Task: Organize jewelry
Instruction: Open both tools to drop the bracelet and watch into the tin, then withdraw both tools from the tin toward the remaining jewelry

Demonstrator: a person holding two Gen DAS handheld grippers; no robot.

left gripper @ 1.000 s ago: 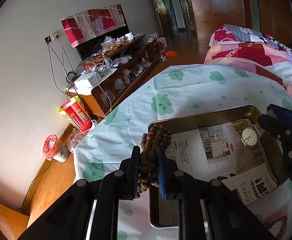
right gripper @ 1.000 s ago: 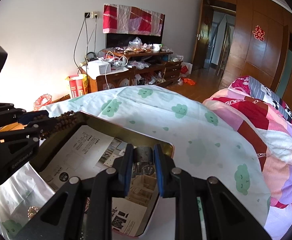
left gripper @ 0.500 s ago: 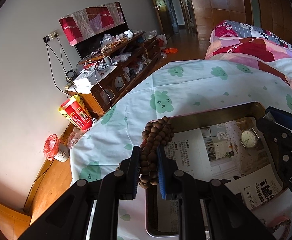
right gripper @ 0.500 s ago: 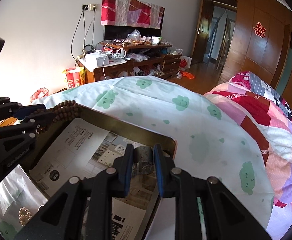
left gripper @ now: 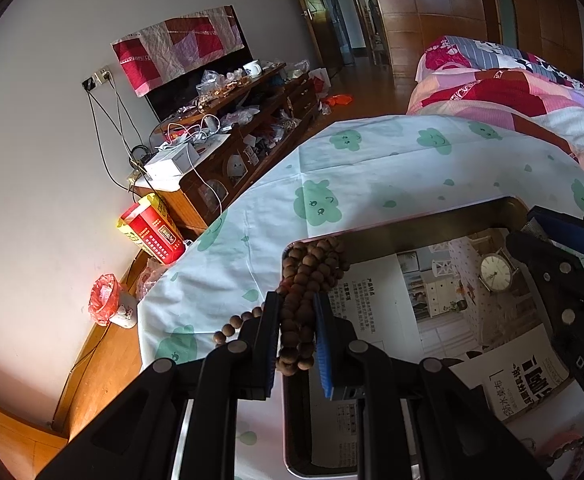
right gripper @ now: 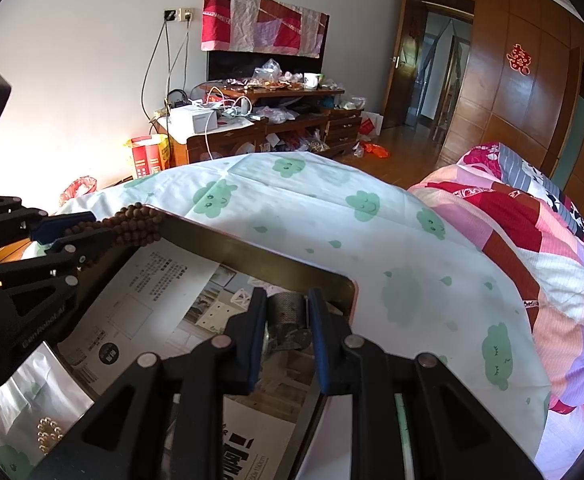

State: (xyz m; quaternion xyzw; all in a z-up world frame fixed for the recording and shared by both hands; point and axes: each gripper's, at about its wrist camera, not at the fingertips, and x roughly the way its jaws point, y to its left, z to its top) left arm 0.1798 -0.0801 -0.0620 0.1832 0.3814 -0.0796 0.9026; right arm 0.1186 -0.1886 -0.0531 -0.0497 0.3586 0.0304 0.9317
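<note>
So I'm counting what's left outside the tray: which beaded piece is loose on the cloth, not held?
The gold bead bracelet, lying loose on the cloth; the brown bead string is between the left tongs, which are opening.

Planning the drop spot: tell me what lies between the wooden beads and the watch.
Only bare printed paper lining the tray, per the left wrist view.

Tray (left gripper: 419, 226) sits on the tablecloth (left gripper: 371, 168); paper sheets (left gripper: 383, 296) line its floor. Watch (left gripper: 495, 272) lies in tray near its far right corner. Wooden bead string (left gripper: 303, 280) hangs over tray's far left corner, between left gripper (left gripper: 296, 344) pads. Right gripper (right gripper: 286, 338) over the watch end. Cabinet (right gripper: 260, 128) behind table, bed (right gripper: 531, 248) to the right.
</note>
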